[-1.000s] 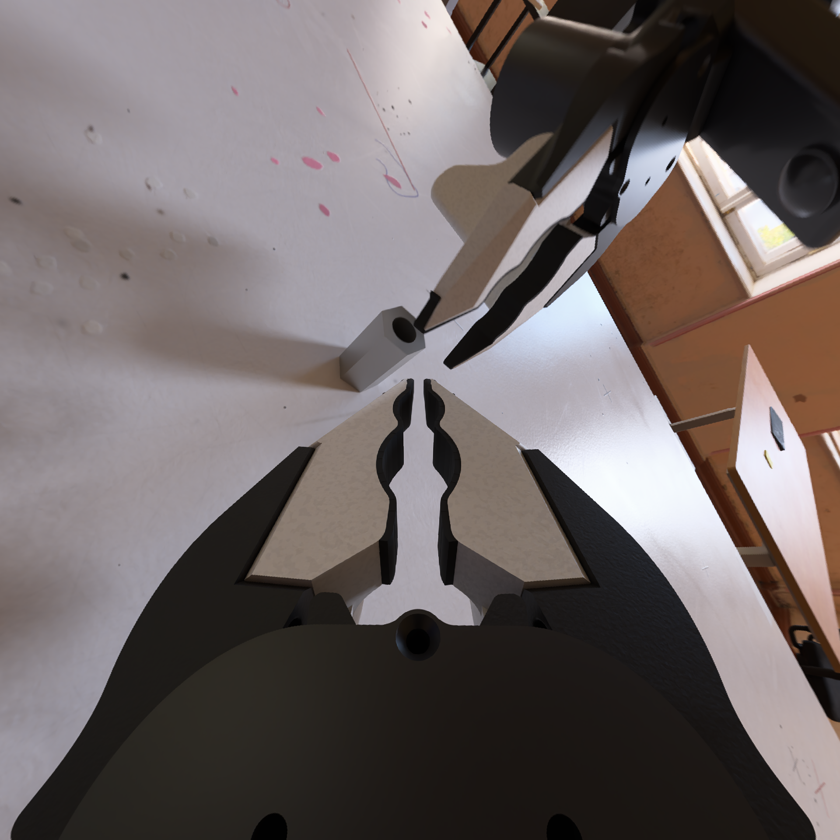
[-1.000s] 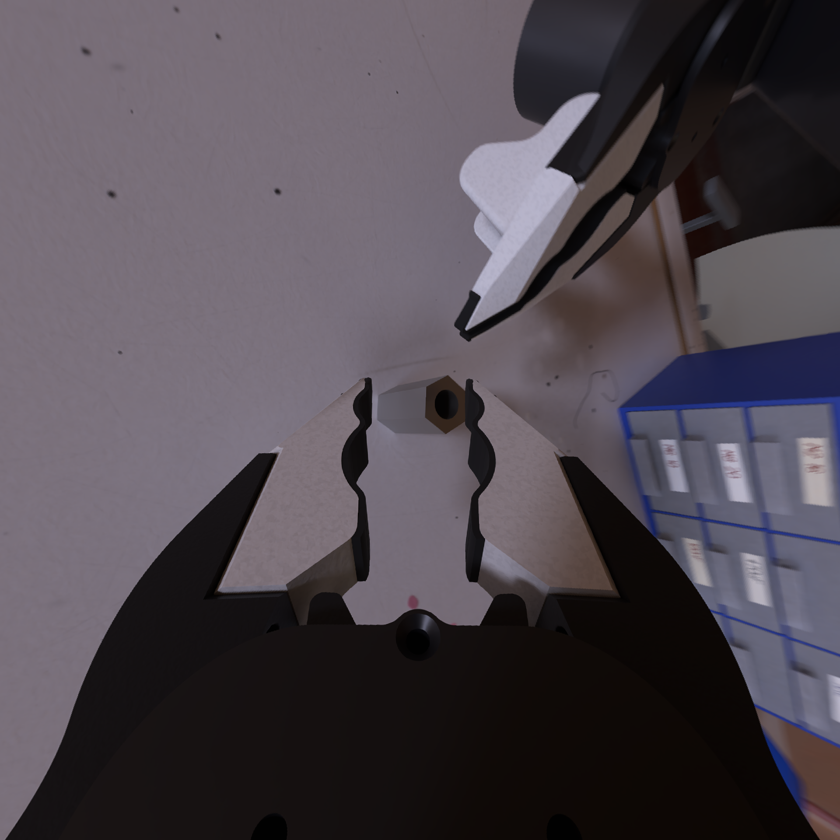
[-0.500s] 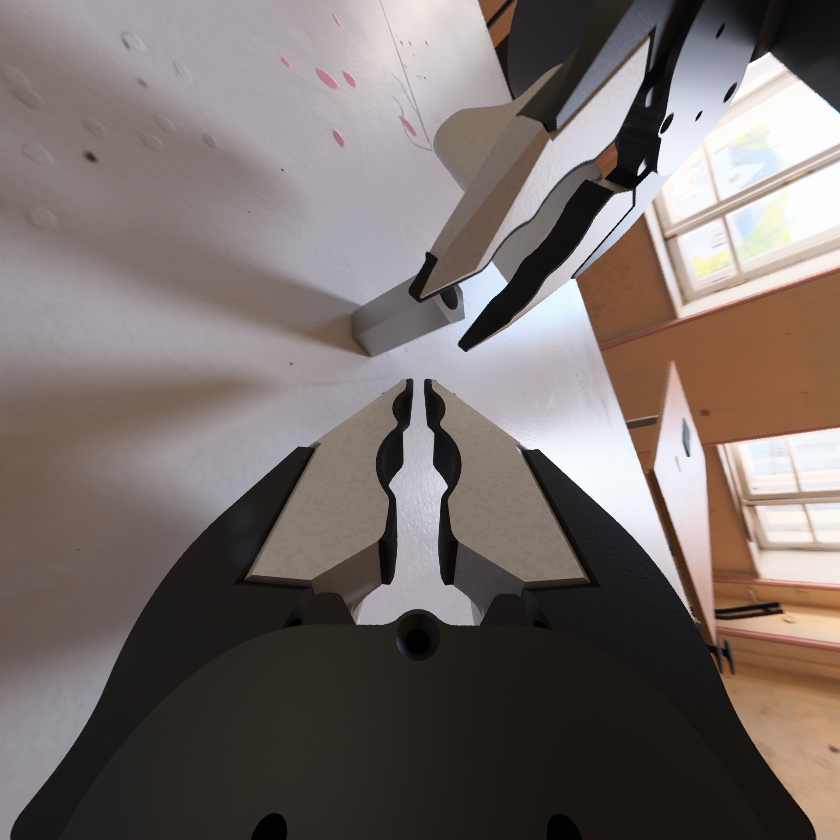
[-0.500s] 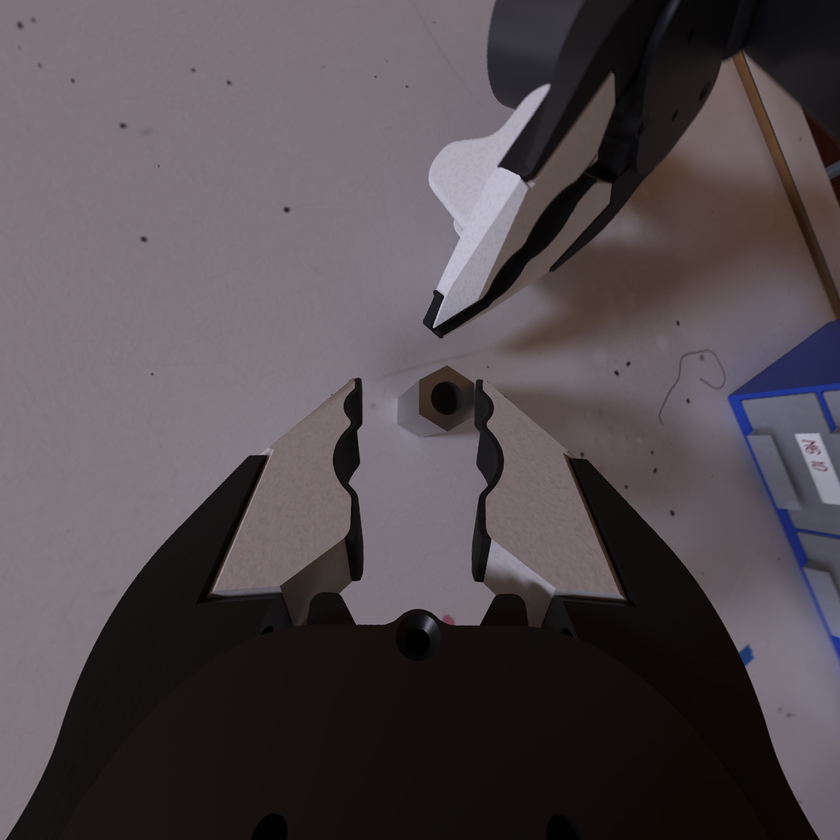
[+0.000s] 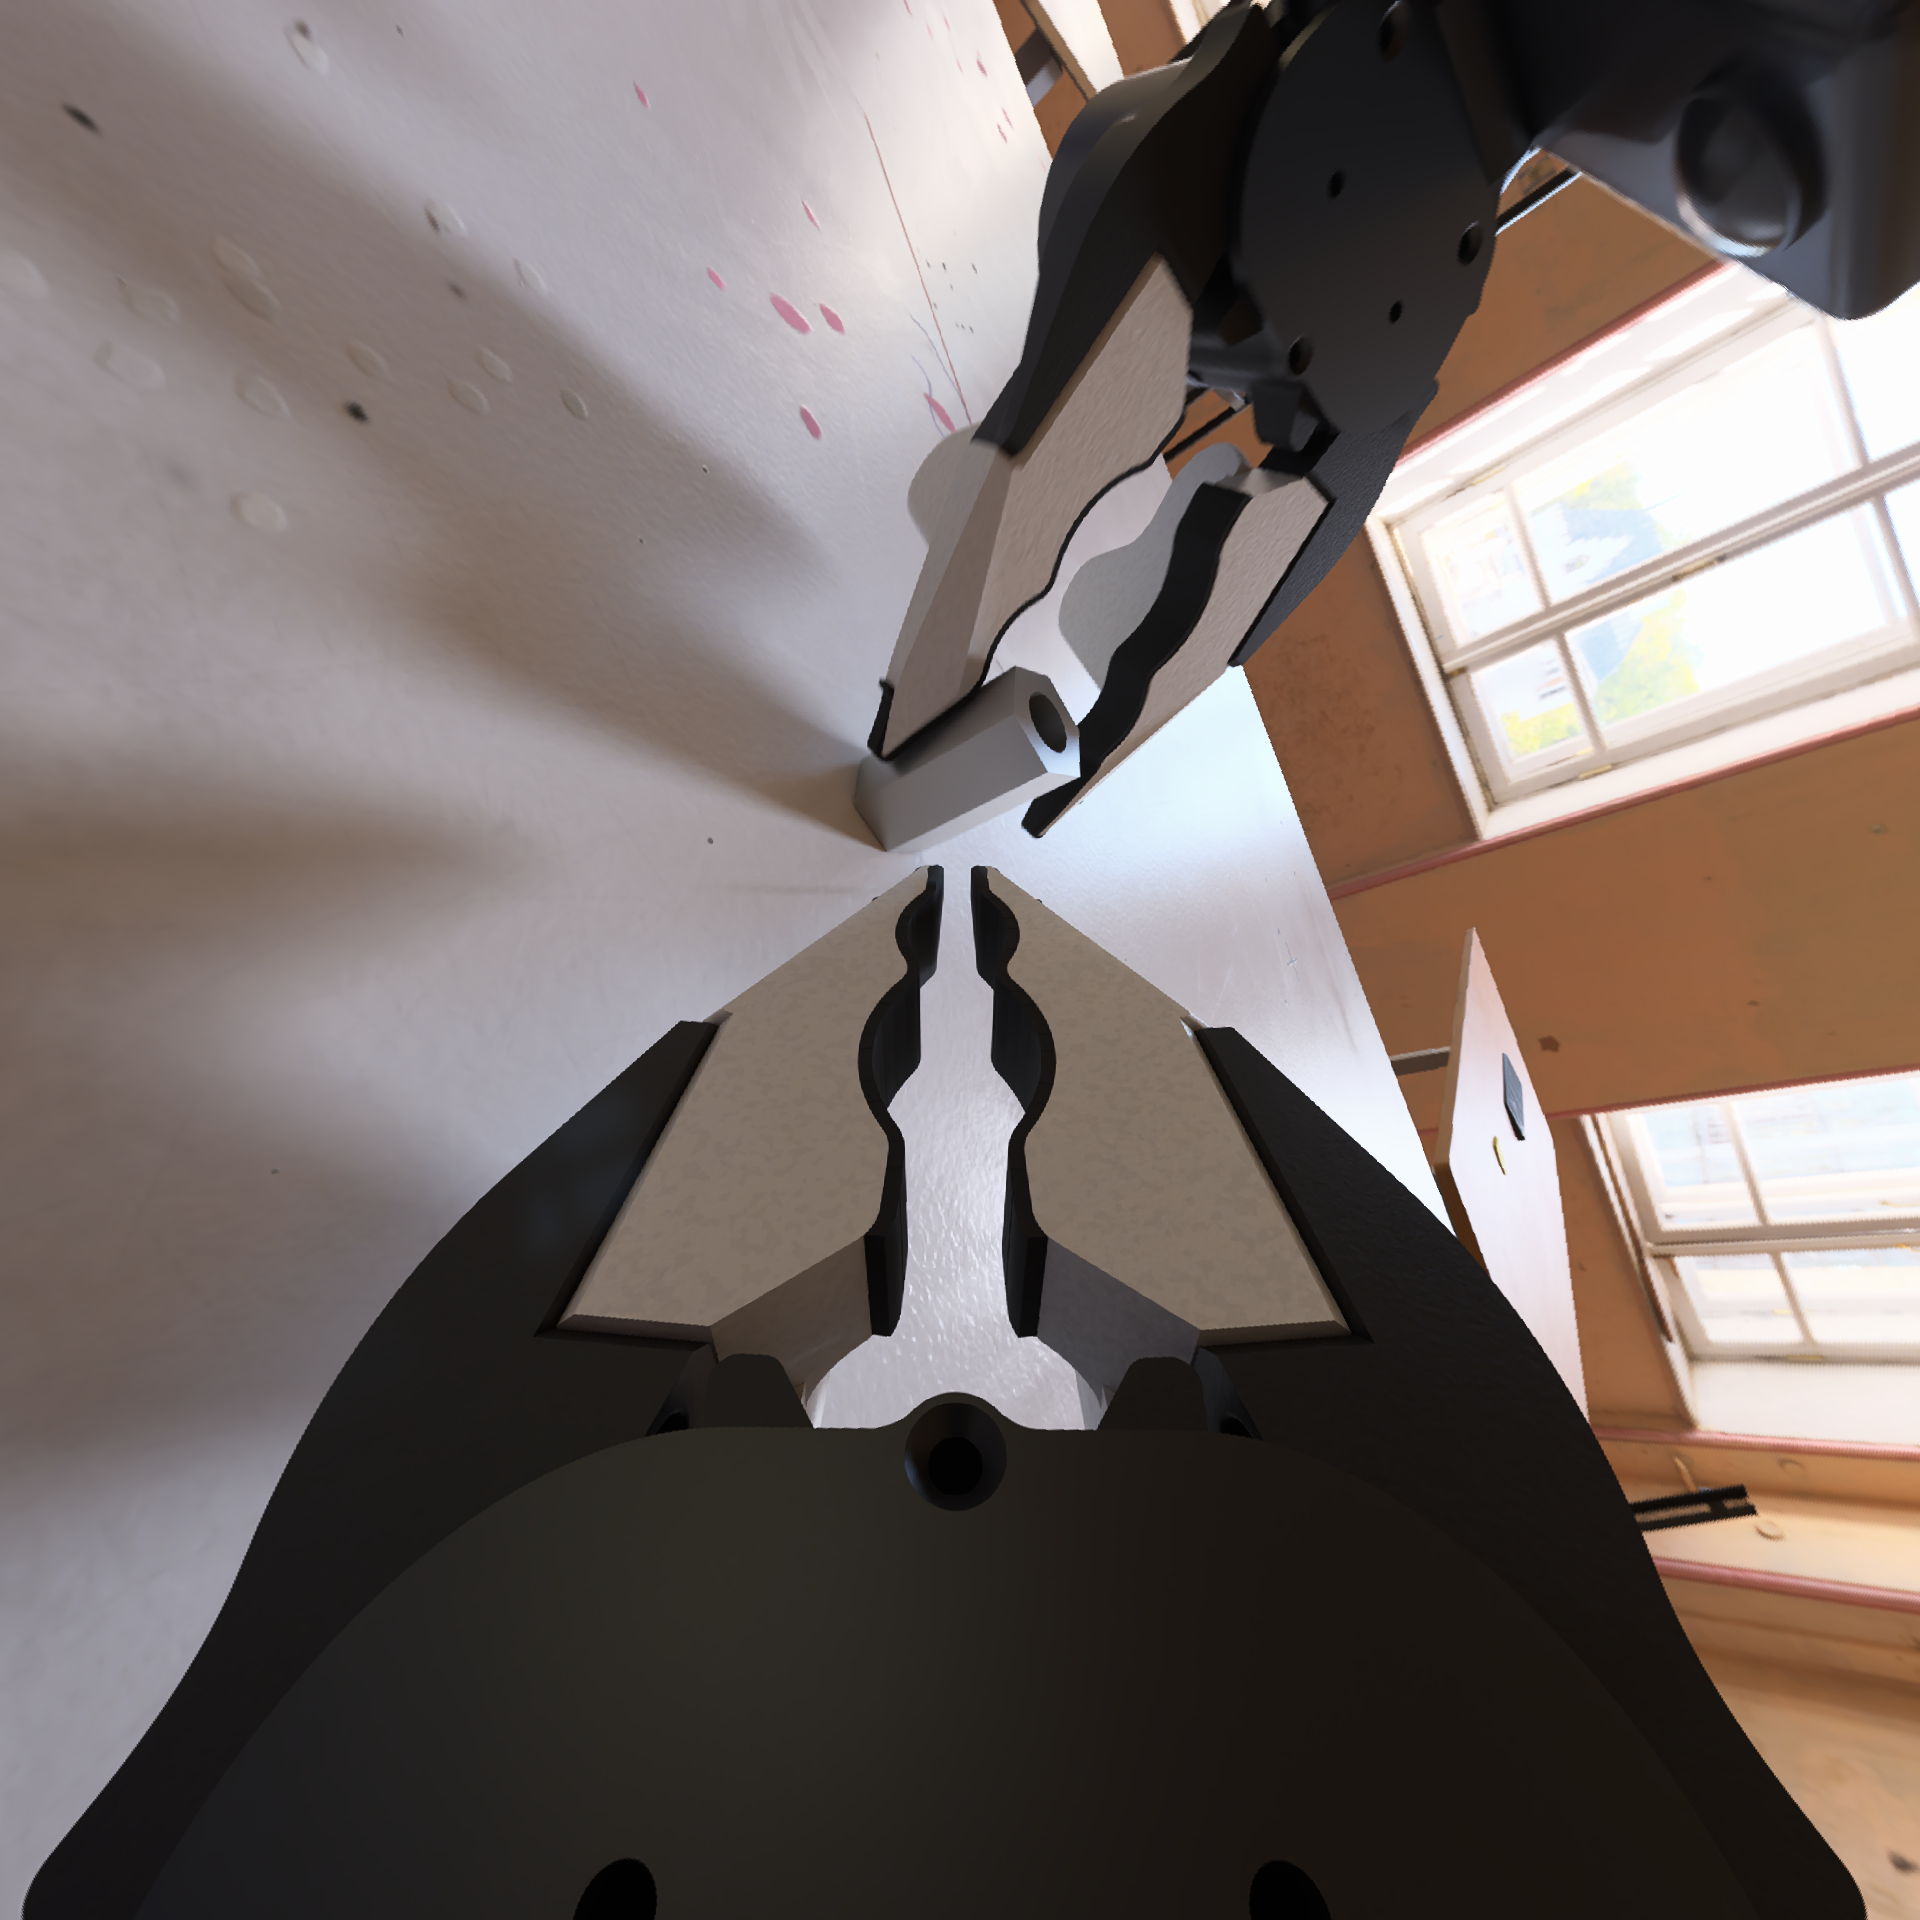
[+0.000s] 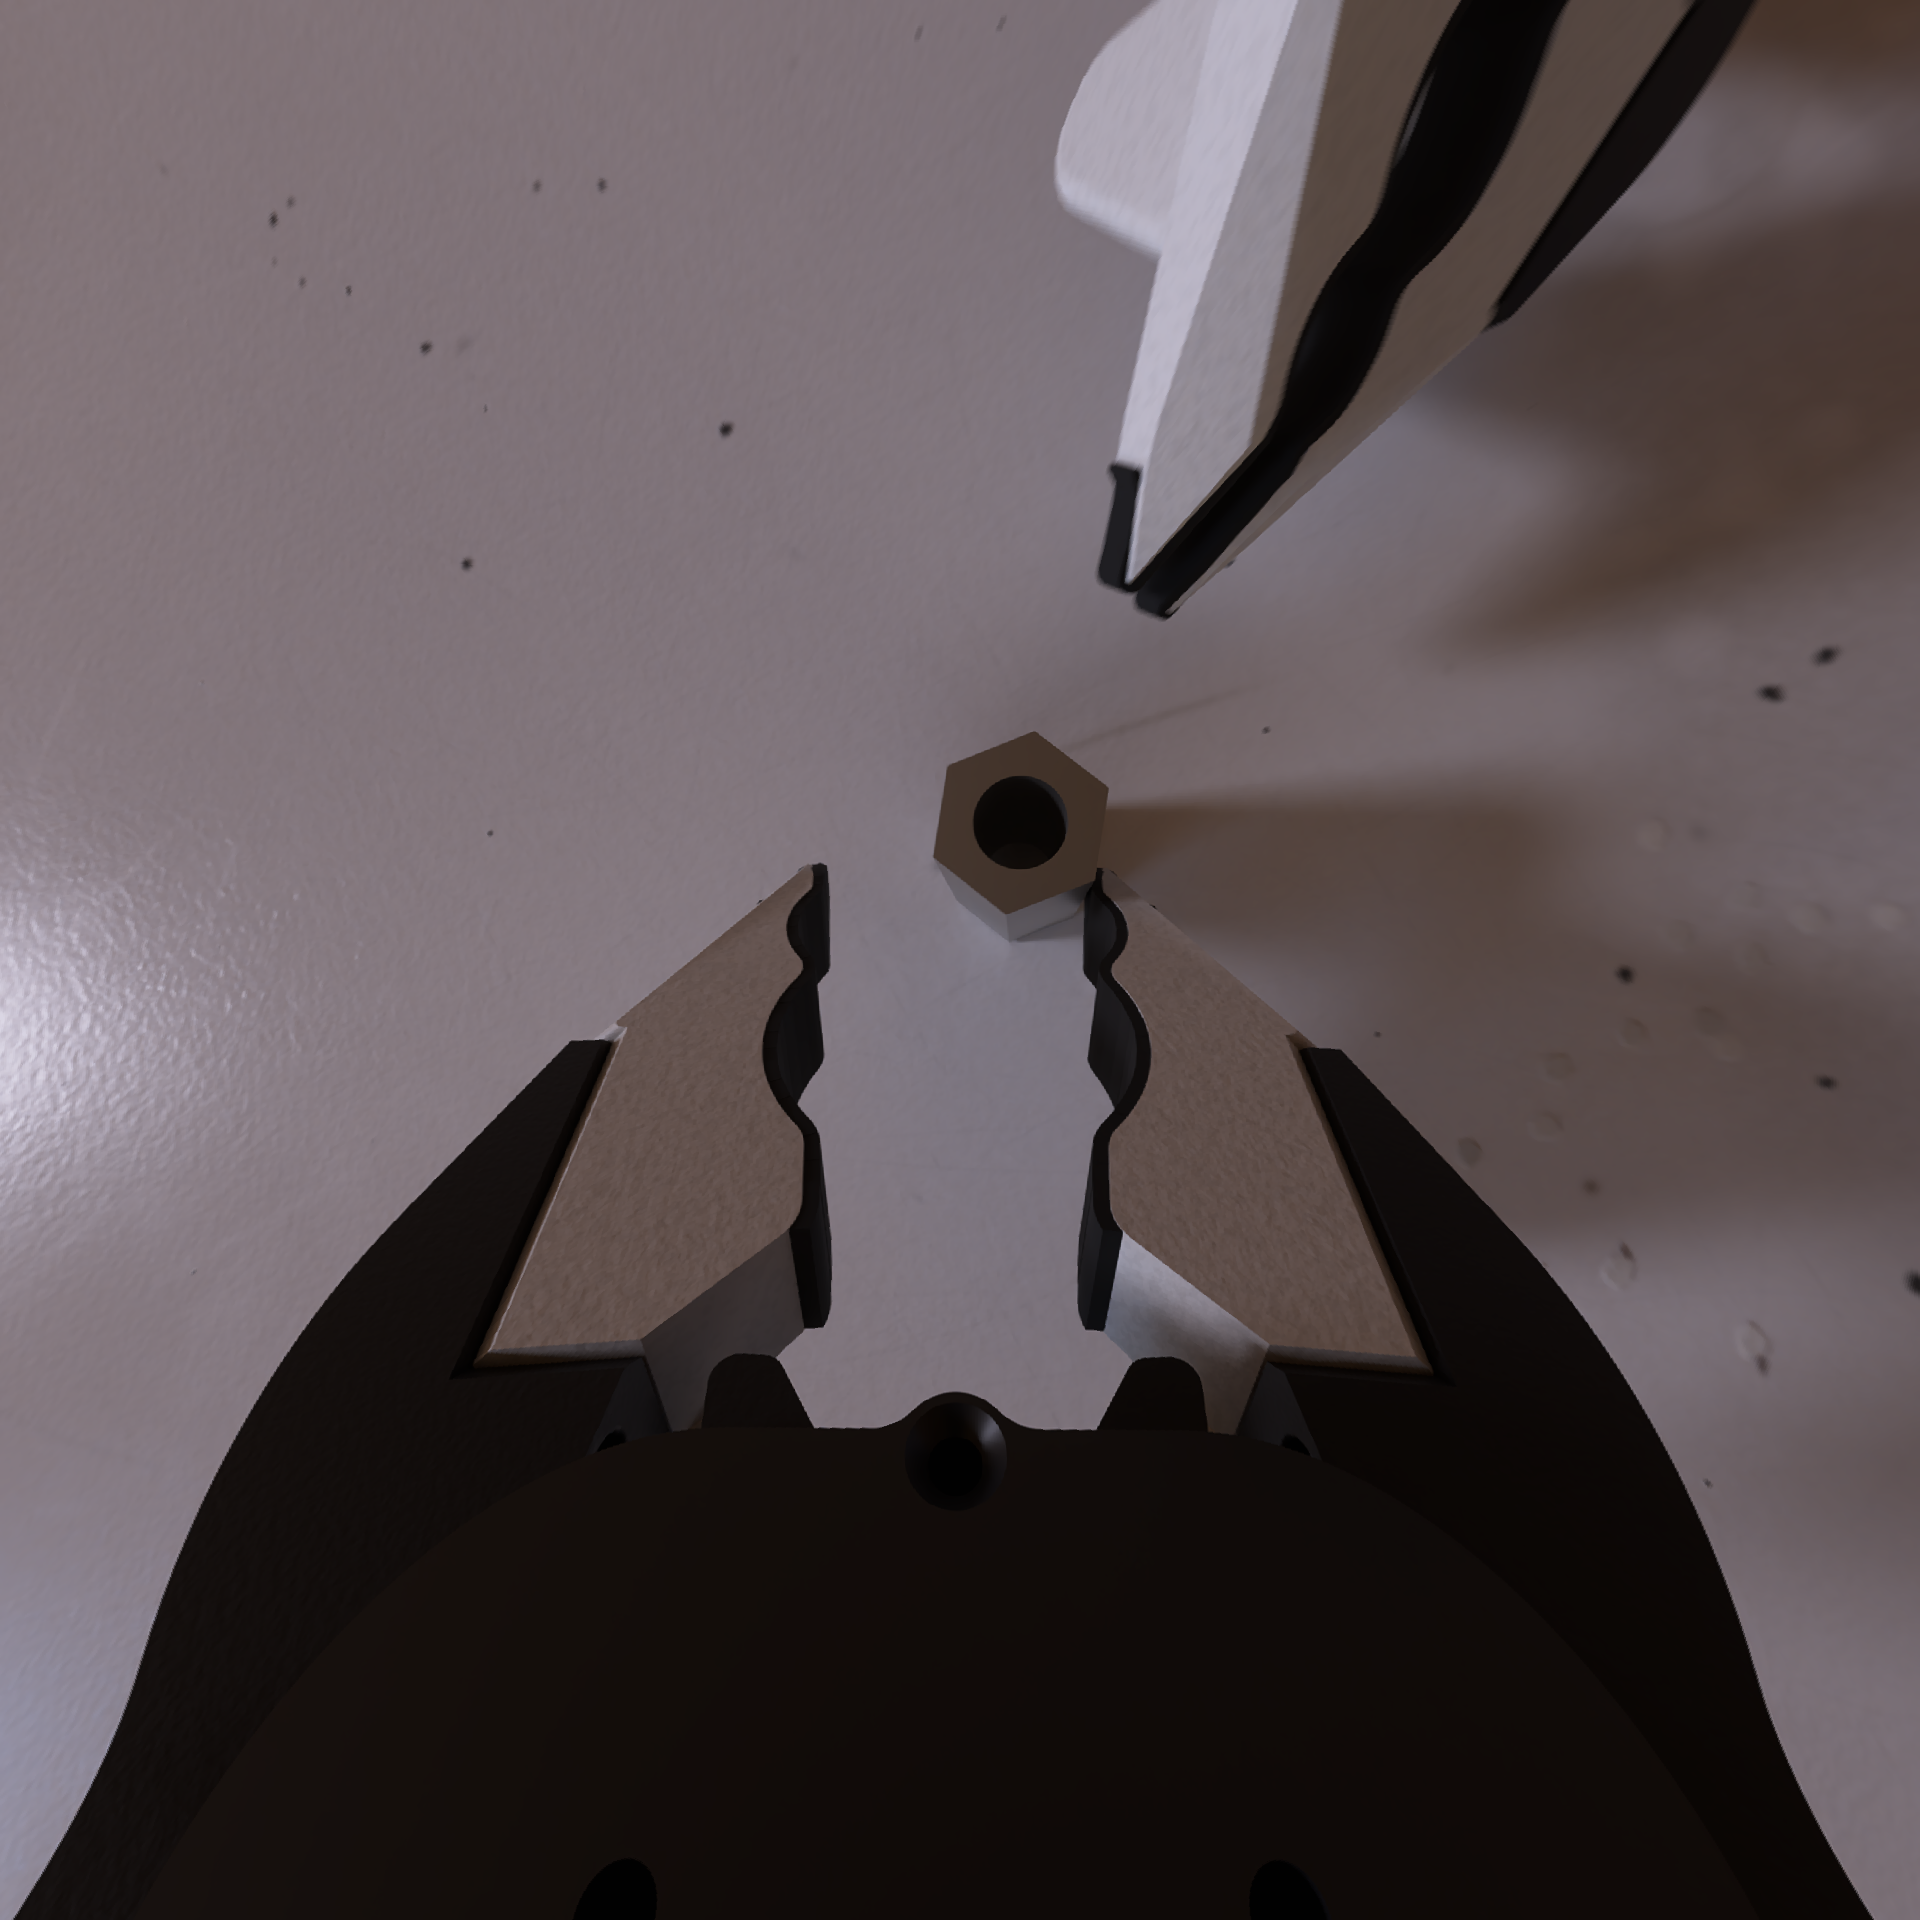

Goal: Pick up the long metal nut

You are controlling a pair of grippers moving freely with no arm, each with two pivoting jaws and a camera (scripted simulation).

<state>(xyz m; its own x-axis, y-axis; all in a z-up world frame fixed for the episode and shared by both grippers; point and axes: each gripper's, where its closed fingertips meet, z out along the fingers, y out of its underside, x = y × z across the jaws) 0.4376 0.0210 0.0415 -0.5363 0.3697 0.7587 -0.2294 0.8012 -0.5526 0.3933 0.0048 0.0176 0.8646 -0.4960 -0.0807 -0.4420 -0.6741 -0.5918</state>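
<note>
The long metal nut [image 6: 1023, 821] is a grey hexagonal piece that stands on end on the white table [image 6: 416, 727], with its hole facing up. My right gripper [image 6: 958, 883] is open just above it. The nut sits at the fingertips, slightly right of centre, and the right fingertip [image 6: 1099, 904] is against its lower edge. In the left wrist view the nut [image 5: 966, 753] shows between the right gripper's [image 5: 966, 774] two tips. My left gripper [image 5: 954, 878] is shut and empty, a short way in front of the nut. It also shows in the right wrist view [image 6: 1138, 592], beyond the nut.
The table [image 5: 416, 727] has pink spots [image 5: 790, 312] and small dark specks. Its edge [image 5: 1340, 935] runs down the right of the left wrist view. Past it are a wooden wall with windows [image 5: 1662, 582] and a tilted wooden board [image 5: 1507, 1143].
My right gripper has opened wider and drawn back, so the nut is now at its tips instead of between the fingers. The left gripper has moved farther from the nut.
</note>
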